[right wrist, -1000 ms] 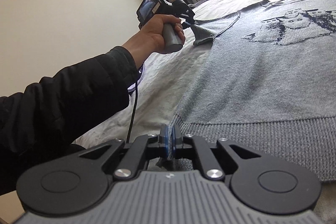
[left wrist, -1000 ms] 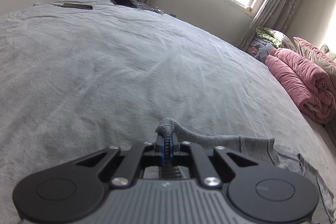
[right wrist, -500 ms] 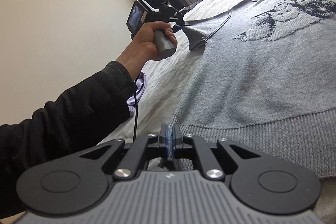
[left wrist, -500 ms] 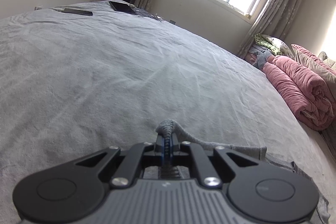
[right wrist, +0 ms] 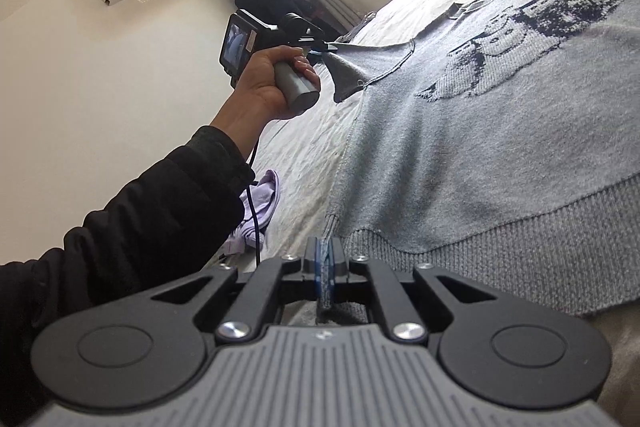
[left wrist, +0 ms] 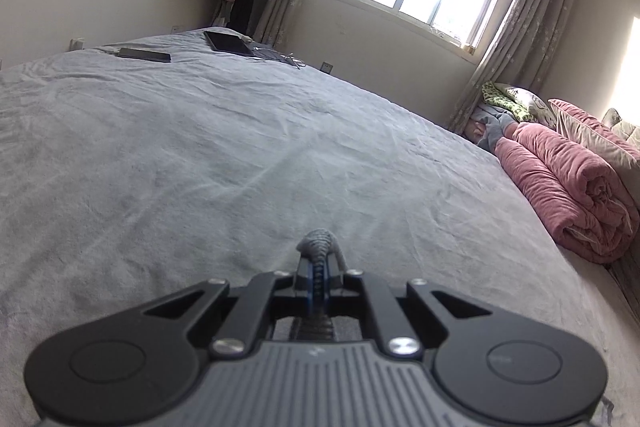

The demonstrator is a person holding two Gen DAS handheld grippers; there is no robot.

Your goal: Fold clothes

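Observation:
A grey knitted sweater [right wrist: 460, 163] with a dark picture on its front lies spread on the bed. My right gripper [right wrist: 325, 269] is shut on the corner of its ribbed hem and holds it raised. My left gripper [left wrist: 317, 267] is shut on a pinch of the same sweater [left wrist: 319, 241] at the shoulder; in the right wrist view it [right wrist: 316, 53] holds that part lifted off the bed. In the left wrist view the rest of the sweater is hidden below the gripper body.
The grey bed sheet [left wrist: 200, 155] stretches ahead. A phone [left wrist: 145, 54] and a tablet [left wrist: 230, 43] lie at its far edge. A rolled pink quilt [left wrist: 568, 187] and pillows lie at the right. A lilac garment [right wrist: 258, 215] lies at the bed's left edge.
Both grippers have risen and tilted upward with the sweater held. In the left wrist view the sweater's edge has dropped out of sight. The sweater's left side is lifted higher.

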